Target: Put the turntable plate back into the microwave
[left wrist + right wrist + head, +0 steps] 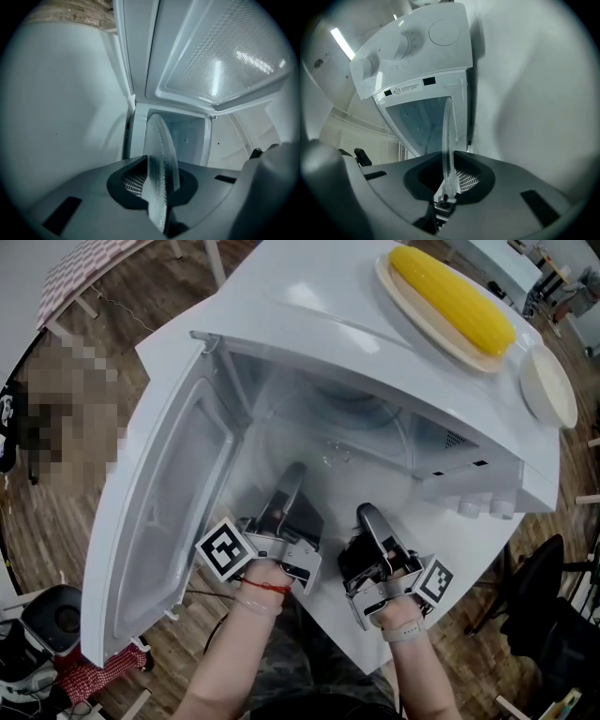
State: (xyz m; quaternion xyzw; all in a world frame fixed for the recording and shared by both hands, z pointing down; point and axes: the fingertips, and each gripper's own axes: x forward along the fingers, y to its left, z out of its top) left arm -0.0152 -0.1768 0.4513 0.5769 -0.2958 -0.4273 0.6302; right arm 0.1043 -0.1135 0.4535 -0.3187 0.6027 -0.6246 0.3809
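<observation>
Clamping the turntable plate (161, 150), left gripper (157, 185) and right gripper (449, 176) fingers hold glass barely visible overhead.

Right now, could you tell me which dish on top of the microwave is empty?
The small round white dish at the right end; the longer plate beside it holds a yellow corn cob.

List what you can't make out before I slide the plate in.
- Far rim of the turntable plate: edge-on in both gripper views, lost in glare in the head view.
- Cavity floor and hub of the microwave: in the head view, mostly under its own top panel, the rest blurred by glass.
- Markings round the dials: too small in the right gripper view.
</observation>
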